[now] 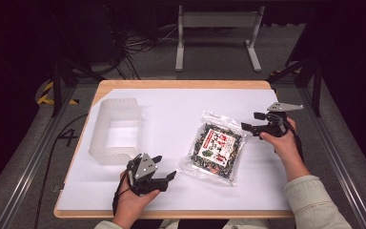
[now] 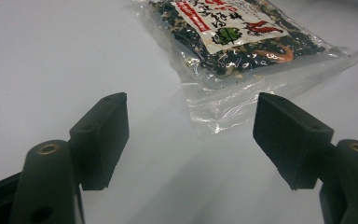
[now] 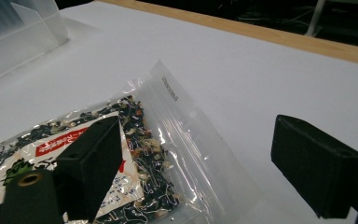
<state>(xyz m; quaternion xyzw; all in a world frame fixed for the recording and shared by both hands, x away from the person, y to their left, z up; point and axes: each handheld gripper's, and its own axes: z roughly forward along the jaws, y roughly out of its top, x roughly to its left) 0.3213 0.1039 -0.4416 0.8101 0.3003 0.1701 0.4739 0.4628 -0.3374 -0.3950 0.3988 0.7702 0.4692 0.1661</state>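
Left gripper [image 1: 164, 168] held low with jaws apart, right gripper [image 1: 250, 121] raised, jaws spread wide

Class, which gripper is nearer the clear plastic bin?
Left. The left gripper sits just beside the bin's near corner; the right gripper is across the snack bag from it.

Packet [image 1: 214, 148] right of bin [image 1: 116, 131]

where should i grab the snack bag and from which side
Take the snack bag by its clear empty end strip, the flat sealed edge nearest the right gripper. Come in low from the right: the bag lies flat and that edge is thin, while its filled middle bulges.
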